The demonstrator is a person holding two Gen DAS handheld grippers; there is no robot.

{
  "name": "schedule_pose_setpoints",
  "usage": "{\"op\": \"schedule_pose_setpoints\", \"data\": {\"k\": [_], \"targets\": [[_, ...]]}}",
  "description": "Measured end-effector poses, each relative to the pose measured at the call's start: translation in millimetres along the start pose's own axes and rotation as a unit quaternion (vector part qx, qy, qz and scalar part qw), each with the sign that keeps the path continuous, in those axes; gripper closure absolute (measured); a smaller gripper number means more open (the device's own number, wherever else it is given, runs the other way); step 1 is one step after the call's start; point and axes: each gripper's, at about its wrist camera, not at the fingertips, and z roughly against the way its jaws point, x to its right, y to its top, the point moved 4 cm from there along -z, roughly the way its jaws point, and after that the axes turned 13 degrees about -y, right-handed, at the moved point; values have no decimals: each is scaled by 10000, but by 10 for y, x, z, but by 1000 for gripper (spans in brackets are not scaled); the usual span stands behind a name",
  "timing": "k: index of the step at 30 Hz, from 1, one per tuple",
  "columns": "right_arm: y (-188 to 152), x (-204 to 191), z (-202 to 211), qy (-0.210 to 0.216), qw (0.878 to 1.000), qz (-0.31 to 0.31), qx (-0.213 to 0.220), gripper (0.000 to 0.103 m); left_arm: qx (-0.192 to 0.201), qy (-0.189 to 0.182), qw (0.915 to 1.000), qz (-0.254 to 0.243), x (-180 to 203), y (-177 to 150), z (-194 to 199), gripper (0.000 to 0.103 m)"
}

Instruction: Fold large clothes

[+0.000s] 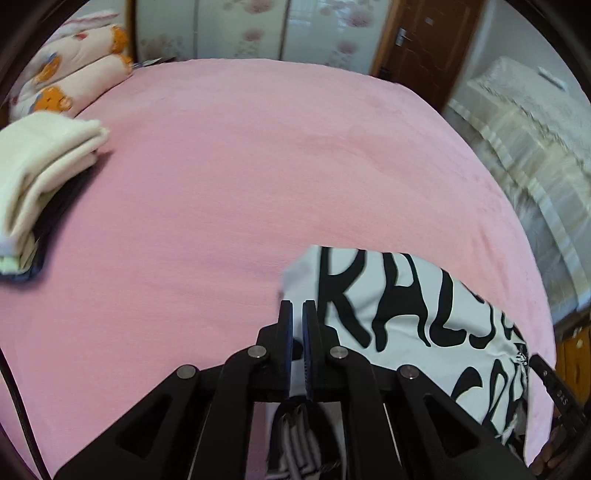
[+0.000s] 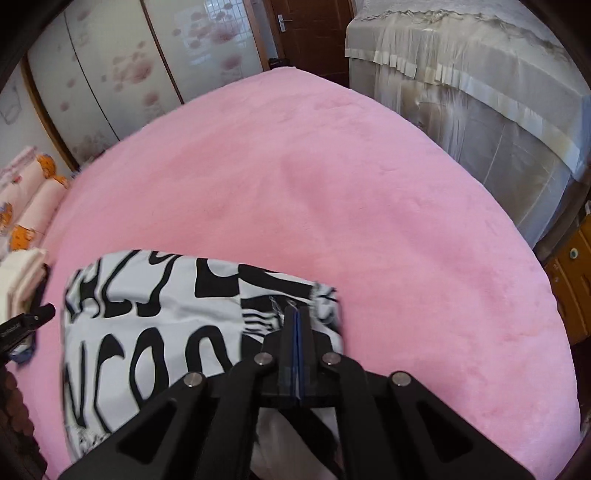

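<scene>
Pink bed (image 1: pixel 229 177) beyond garment (image 1: pixel 406 306)

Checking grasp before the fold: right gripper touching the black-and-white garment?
Touching. In the right wrist view the right gripper is shut, the black-and-white garment bunched at its tips and hanging below its jaws.

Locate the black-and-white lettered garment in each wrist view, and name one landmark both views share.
Left wrist view: the lettered garment fills the lower right, right of the left gripper.
Right wrist view: it lies lower left to centre, with the right gripper over its right end.
Shared landmark: the brown door beyond the far edge of the pink bedspread.
</scene>
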Motion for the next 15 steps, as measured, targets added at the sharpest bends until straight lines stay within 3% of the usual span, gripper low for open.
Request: {"op": "schedule_pose_setpoints", "data": {"k": [6, 11, 15], "targets": [[-152, 256, 314, -11, 9995, -40, -325, 103, -10, 137, 9984, 541, -189, -229, 412, 90], [-611, 412, 532, 89, 9945, -339, -987, 103, -272, 495, 9922, 1112, -306, -720, 673, 89], [-965, 410, 717, 237, 9903, -361, -1322, 103, -467, 595, 9895, 1232, -239, -1193, 898, 83]]}}
